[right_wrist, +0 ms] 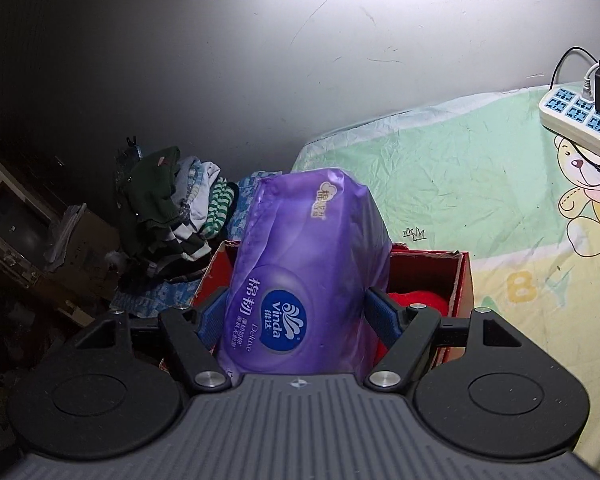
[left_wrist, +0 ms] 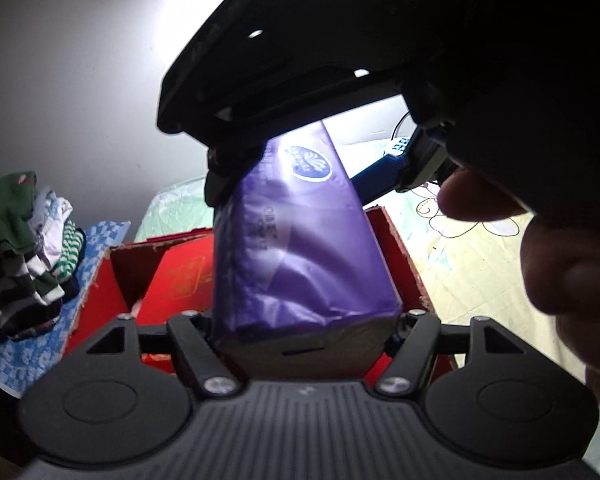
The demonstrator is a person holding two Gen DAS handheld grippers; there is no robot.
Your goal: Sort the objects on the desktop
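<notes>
A purple Vinda tissue pack is held over an open red cardboard box. My right gripper is shut on the tissue pack, its blue pads pressing both sides. In the left wrist view the same pack sits between my left gripper's fingers, which close on its near end above the red box. The right gripper's dark body grips the pack's far end, with the person's hand at right. A red item lies inside the box.
A pile of folded clothes lies left of the box on a blue patterned cloth. A white power strip with a plugged charger sits at the far right on the green and yellow bear-print sheet. A grey wall stands behind.
</notes>
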